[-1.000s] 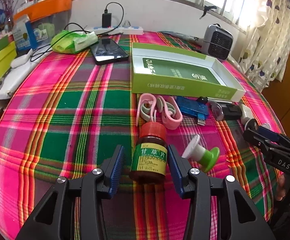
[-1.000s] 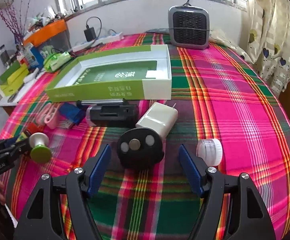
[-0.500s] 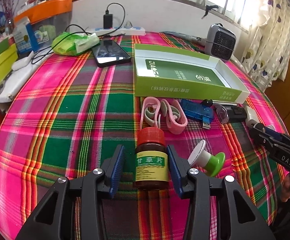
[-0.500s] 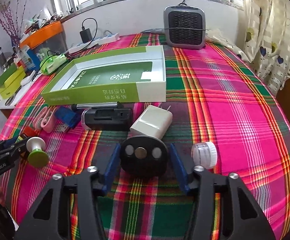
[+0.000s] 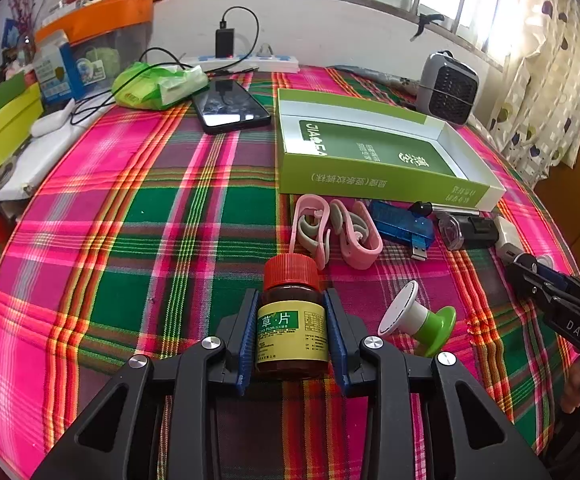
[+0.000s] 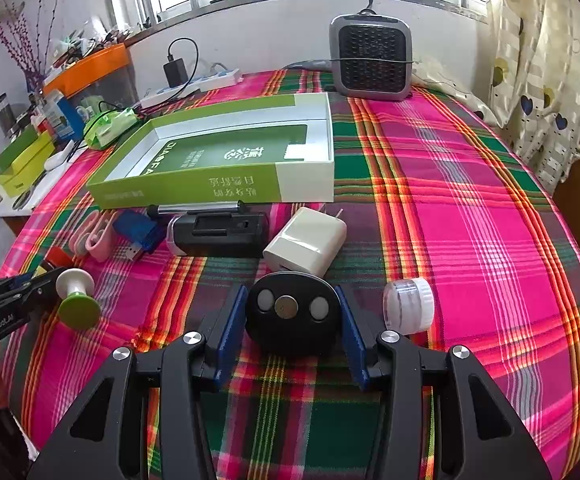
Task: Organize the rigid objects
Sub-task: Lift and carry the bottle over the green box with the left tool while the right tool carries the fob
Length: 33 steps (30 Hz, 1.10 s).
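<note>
The left tool (image 5: 291, 330) is clenched on a brown medicine bottle (image 5: 291, 332), its 2 blue pads pressed against the yellow-green label on either side. The bottle stands upright on the plaid-covered bench (image 5: 130, 248), red cap (image 5: 291, 273) on top. Just to its right a white-and-green spool-shaped piece (image 5: 417, 320) lies tipped over on the cloth.

The right tool (image 6: 291, 316) is closed to the width of a black rounded device (image 6: 291, 314) with 2 pale discs and a metal button on its face; both blue pads touch its sides, and it rests on the cloth. A small white-capped jar (image 6: 407, 306) lies on its side just beside the right pad, apart from it. A white charger plug (image 6: 307, 240) sits right behind the black device.

Farther on, a row of items lies across the cloth: pink clips (image 5: 335, 230), a blue USB stick (image 5: 403, 226), a black rectangular gadget (image 6: 220, 234) and a thin metal pen (image 6: 198, 208). Behind them sits the open green box (image 6: 194, 194); its walls hide part of its floor. Beyond it are a phone (image 5: 230, 106), a green packet (image 5: 158, 86), a power strip (image 5: 246, 64) and a small grey heater (image 6: 371, 58) near the window wall.
</note>
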Each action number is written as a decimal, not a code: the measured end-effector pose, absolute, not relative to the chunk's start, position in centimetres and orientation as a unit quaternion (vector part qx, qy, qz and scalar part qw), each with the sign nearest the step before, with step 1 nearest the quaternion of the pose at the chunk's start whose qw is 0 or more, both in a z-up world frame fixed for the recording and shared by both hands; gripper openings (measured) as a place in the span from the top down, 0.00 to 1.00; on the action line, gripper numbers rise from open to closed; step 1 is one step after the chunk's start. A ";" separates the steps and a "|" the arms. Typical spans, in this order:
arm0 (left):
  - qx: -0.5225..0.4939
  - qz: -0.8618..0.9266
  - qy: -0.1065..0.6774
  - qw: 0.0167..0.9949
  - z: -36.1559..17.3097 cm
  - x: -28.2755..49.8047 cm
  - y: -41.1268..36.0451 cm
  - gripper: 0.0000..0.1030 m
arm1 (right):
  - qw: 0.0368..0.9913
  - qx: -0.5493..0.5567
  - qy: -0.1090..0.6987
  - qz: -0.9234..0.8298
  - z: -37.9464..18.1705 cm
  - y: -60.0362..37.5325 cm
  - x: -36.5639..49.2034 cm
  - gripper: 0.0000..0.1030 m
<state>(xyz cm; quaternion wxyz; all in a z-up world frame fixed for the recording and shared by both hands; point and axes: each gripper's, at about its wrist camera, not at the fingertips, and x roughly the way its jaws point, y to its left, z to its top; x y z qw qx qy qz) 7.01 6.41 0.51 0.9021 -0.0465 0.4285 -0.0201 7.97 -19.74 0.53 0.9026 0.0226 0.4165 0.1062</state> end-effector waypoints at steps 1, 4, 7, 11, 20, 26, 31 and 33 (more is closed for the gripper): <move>-0.047 -0.020 0.429 0.902 0.5 7.0 6.5 0.70 | 0.903 0.024 0.416 0.108 0.6 -19.8 8.0 0.55; -0.047 -0.020 0.427 0.903 0.7 6.9 6.5 0.70 | 0.904 0.023 0.413 0.106 0.9 -19.8 7.9 0.55; -0.046 -0.022 0.421 0.905 1.2 6.8 6.5 0.70 | 0.908 0.023 0.405 0.105 1.6 -20.0 7.8 0.55; -0.047 -0.026 0.414 0.909 2.2 6.9 6.4 0.70 | 0.913 0.018 0.394 0.105 2.8 -20.0 8.1 0.55; -0.039 -0.039 0.390 0.919 5.2 9.0 6.2 0.70 | 0.921 0.015 0.372 0.113 5.4 -20.0 10.2 0.55; -0.045 -0.046 0.384 0.921 6.2 11.5 6.1 0.70 | 0.922 0.008 0.368 0.121 6.3 -19.6 12.5 0.55; -0.047 -0.050 0.383 0.921 6.6 13.8 6.1 0.70 | 0.921 0.002 0.367 0.128 6.8 -19.1 14.9 0.55; -0.051 -0.050 0.384 0.920 6.6 14.9 6.2 0.70 | 0.921 -0.002 0.368 0.131 6.8 -18.8 15.9 0.55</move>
